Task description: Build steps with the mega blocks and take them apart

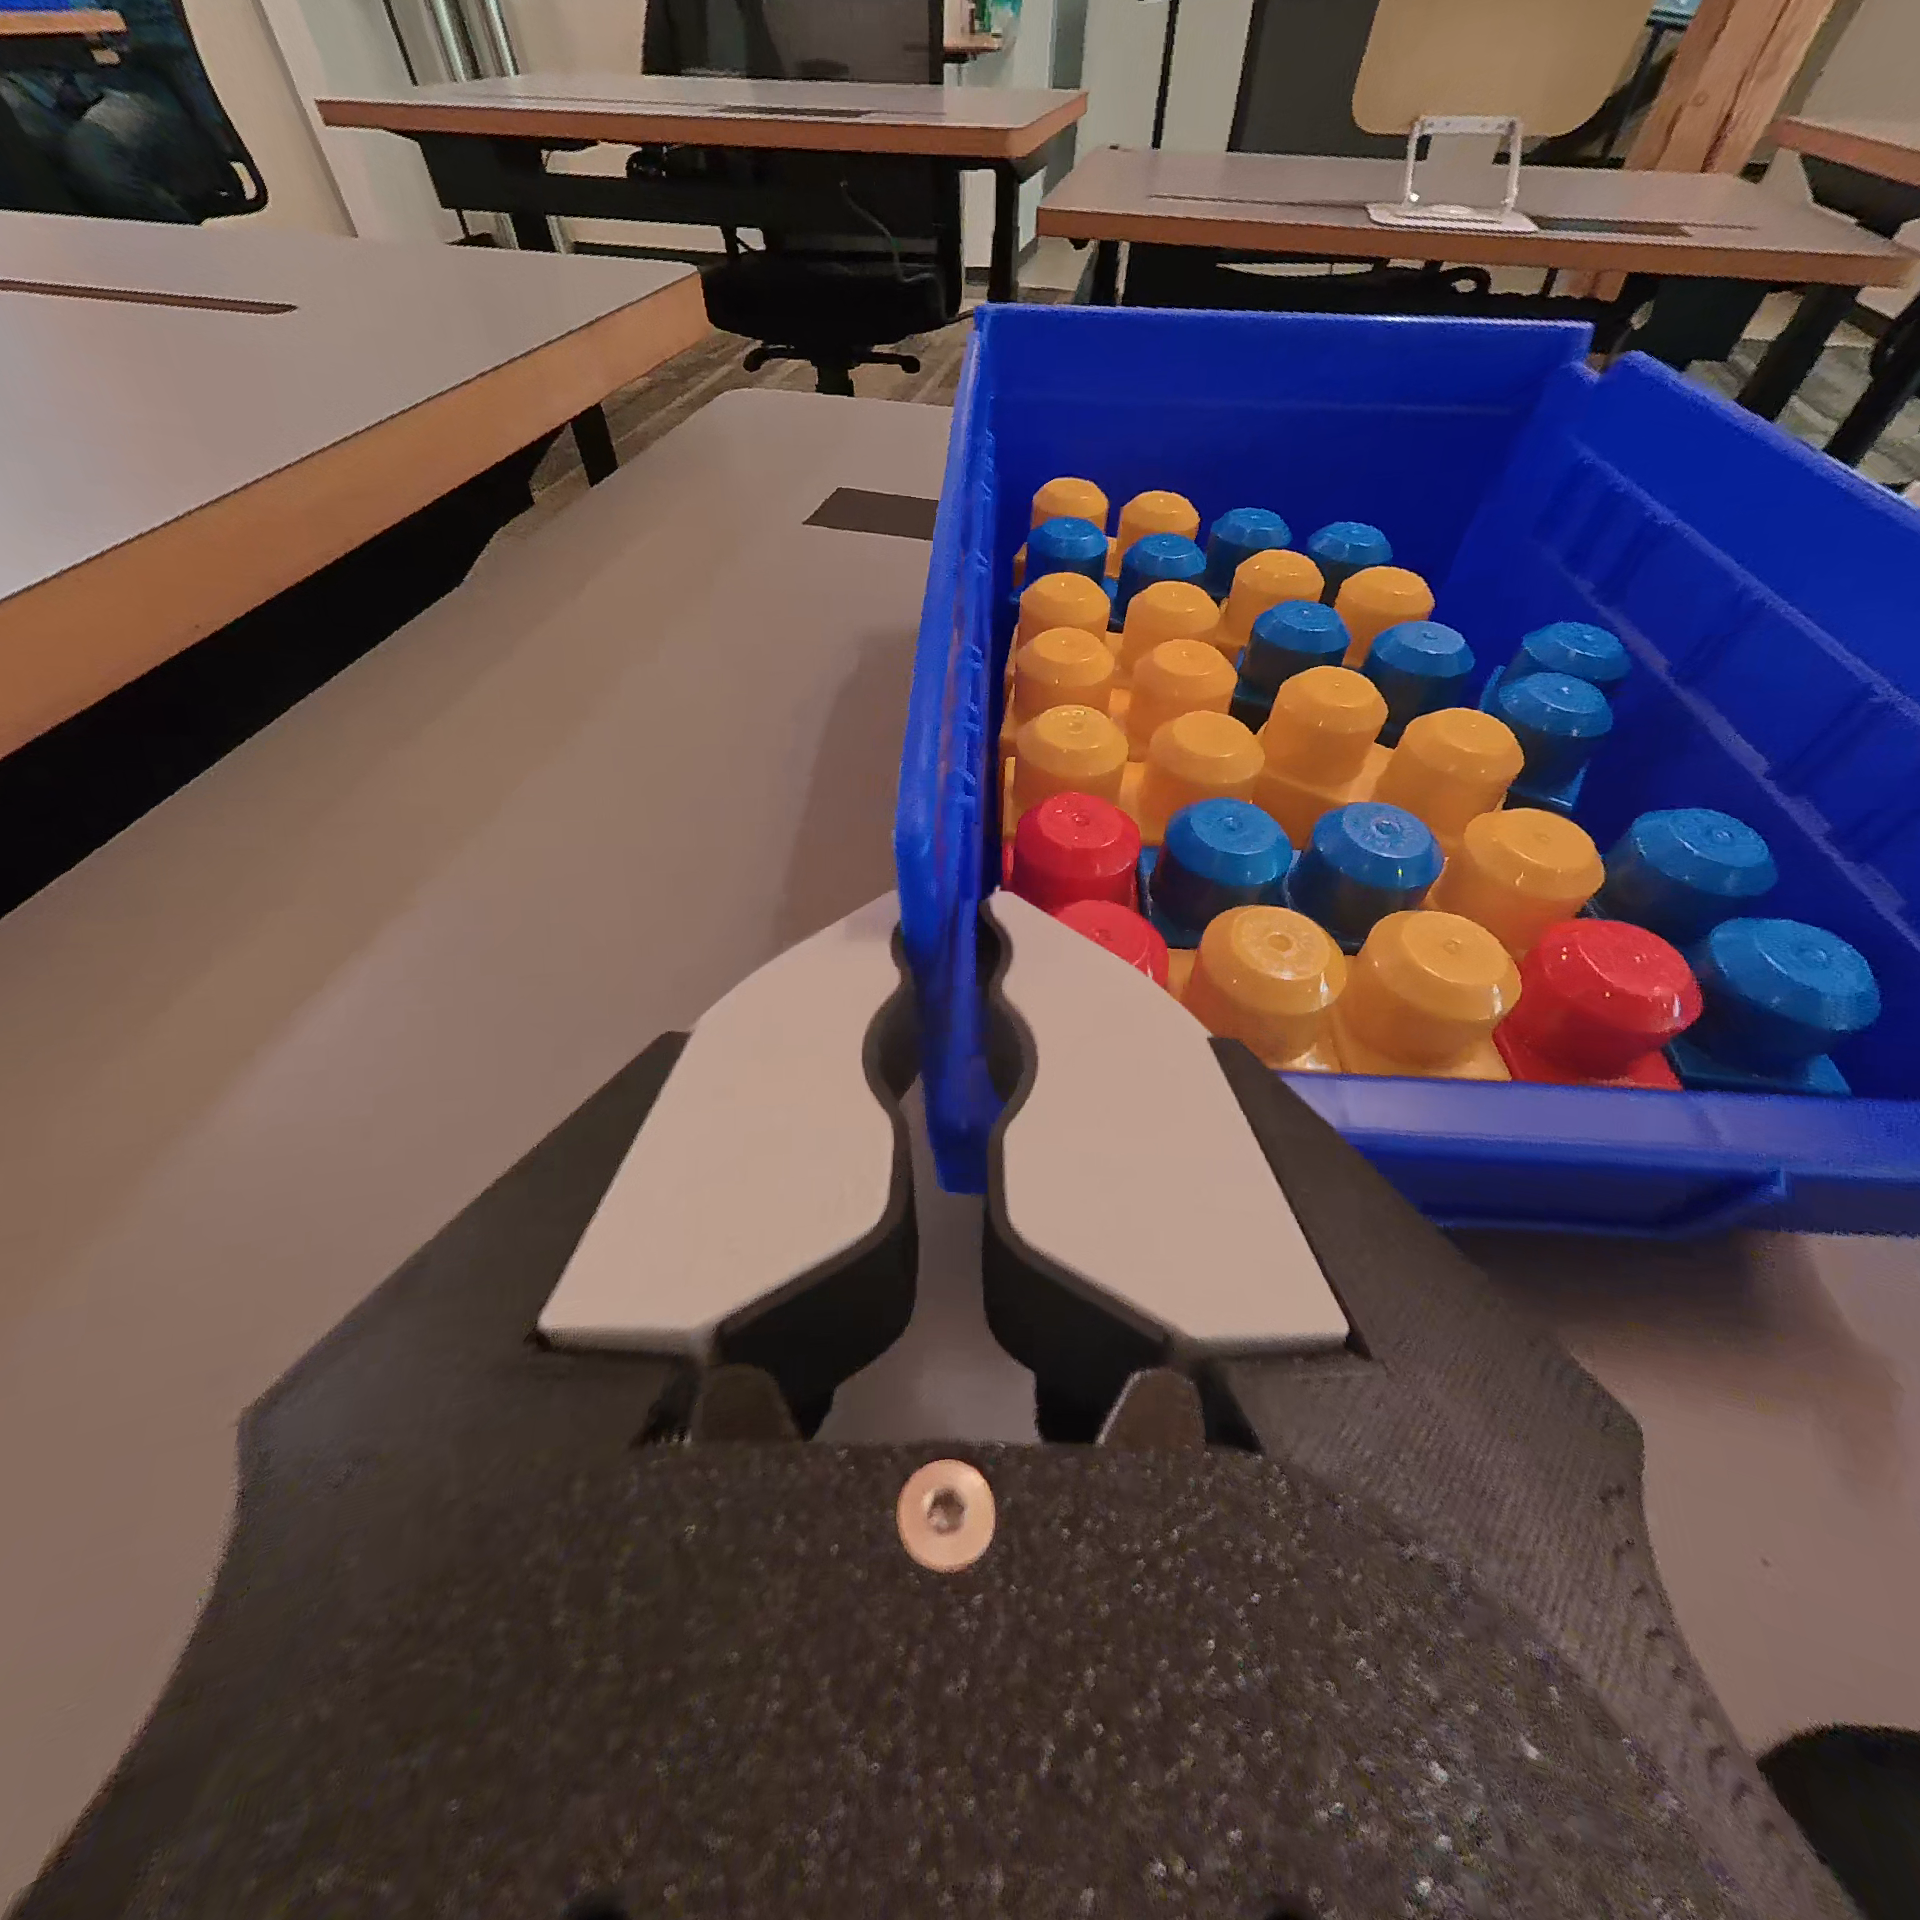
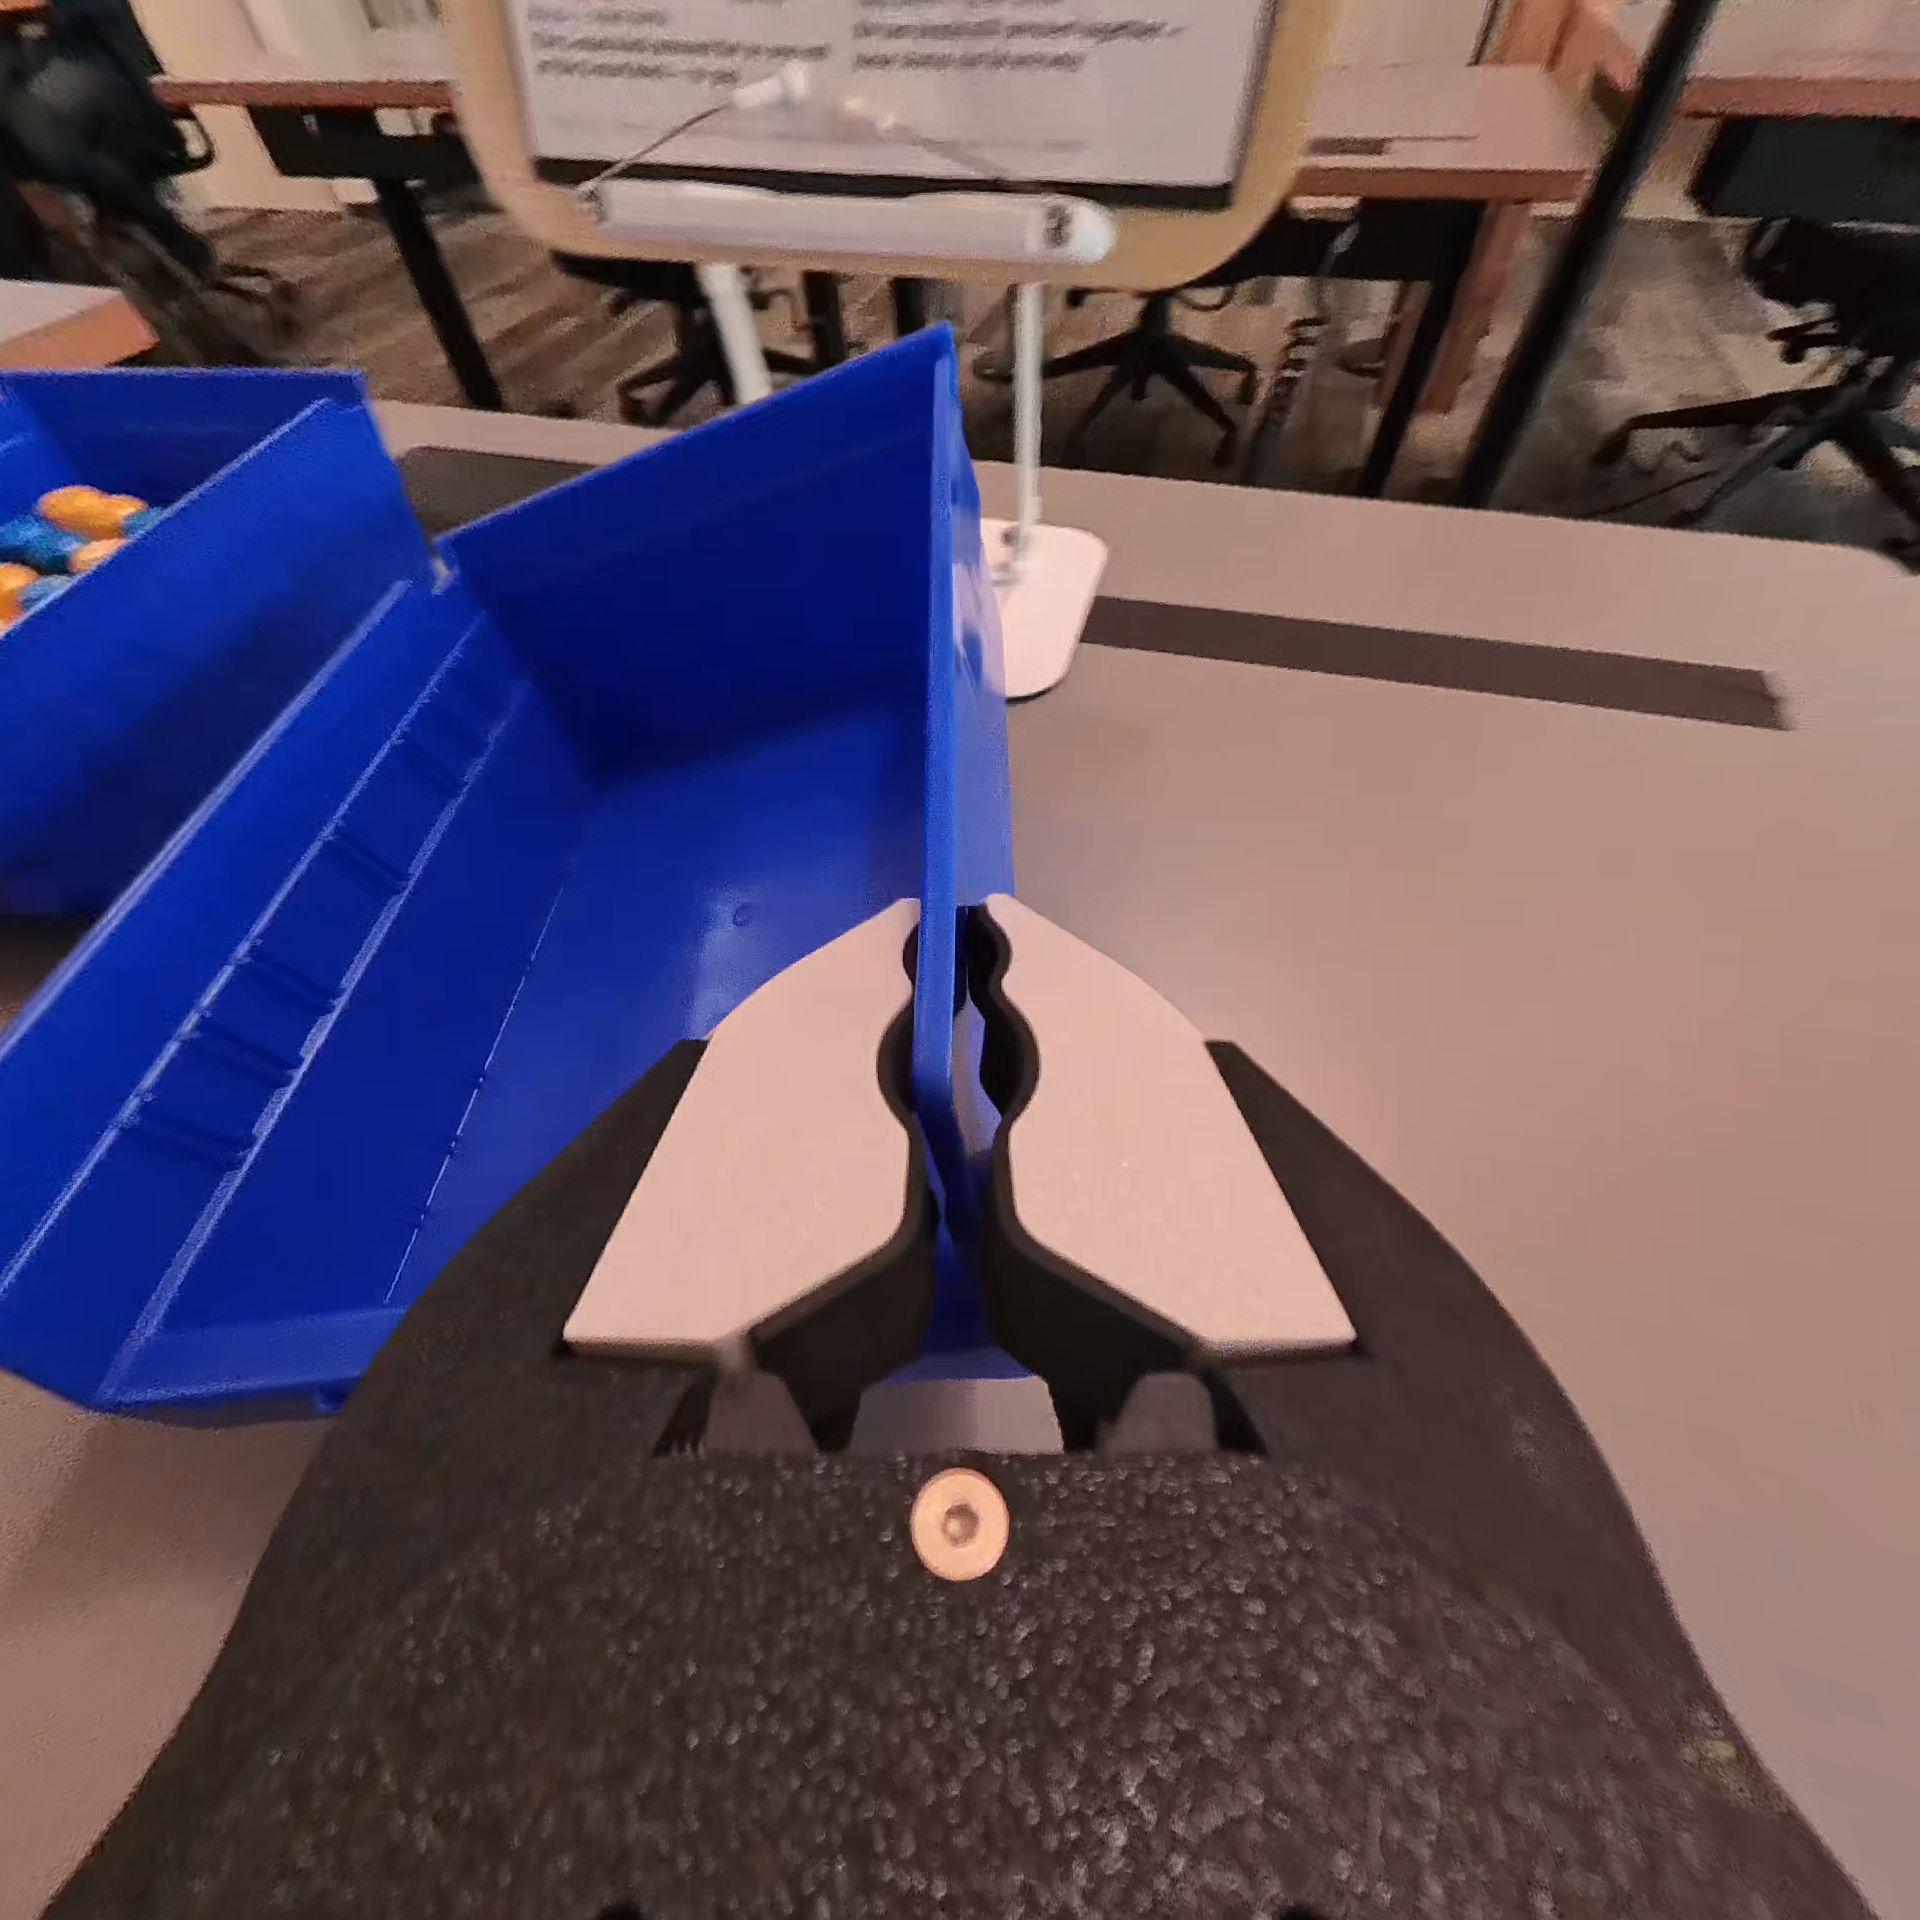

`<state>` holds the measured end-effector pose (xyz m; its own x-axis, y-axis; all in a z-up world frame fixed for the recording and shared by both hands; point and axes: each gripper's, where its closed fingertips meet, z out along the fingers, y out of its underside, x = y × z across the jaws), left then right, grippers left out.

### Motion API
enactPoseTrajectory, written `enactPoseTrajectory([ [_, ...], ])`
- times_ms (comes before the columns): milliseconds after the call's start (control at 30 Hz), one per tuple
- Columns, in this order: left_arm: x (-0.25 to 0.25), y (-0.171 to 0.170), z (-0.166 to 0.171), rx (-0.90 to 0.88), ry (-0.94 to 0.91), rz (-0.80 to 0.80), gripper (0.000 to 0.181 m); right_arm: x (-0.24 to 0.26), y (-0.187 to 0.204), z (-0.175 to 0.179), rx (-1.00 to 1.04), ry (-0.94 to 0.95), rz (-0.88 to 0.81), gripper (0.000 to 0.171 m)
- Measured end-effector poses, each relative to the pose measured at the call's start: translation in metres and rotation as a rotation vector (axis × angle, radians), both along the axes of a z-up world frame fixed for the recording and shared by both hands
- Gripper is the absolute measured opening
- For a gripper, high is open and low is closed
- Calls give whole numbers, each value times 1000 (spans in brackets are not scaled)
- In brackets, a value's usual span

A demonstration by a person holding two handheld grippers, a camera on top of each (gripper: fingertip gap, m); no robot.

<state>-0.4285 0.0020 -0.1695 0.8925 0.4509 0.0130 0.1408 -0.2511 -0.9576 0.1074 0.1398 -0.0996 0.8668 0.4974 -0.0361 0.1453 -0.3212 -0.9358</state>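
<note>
My left gripper [image 1: 943,920] is shut on the left wall of a blue bin [image 1: 940,790], one finger outside it and one inside. That bin holds several yellow [image 1: 1320,727], blue [image 1: 1366,857] and red [image 1: 1600,982] mega blocks, standing studs up. My right gripper [image 2: 948,914] is shut on the right wall of a second blue bin [image 2: 940,727], which has nothing in it. The block-filled bin also shows at the far left of the right wrist view [image 2: 156,623]. The two bins stand side by side on a grey table [image 2: 1455,935].
A white stand's base [image 2: 1044,603] sits on the table just behind the second bin's right wall, and its sheet holder [image 2: 883,94] rises above. A dark strip [image 2: 1434,660] crosses the table to the right. Other desks [image 1: 707,109] and office chairs stand beyond the table's far edge. One gripper's finger ends stand about 55 centimeters off the other's.
</note>
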Motion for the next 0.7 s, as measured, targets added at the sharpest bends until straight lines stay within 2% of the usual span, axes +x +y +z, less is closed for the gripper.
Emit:
enactPoseTrajectory([
  [300,9,-2,0,-15,24,-33,4,135,54,25,-11,255,-284,4],
  [533,13,-3,0,-19,31,-45,4,221,87,-18,12,308,-627,5],
  [700,15,-3,1,-22,55,-61,4,246,93,-52,8,232,-766,5],
])
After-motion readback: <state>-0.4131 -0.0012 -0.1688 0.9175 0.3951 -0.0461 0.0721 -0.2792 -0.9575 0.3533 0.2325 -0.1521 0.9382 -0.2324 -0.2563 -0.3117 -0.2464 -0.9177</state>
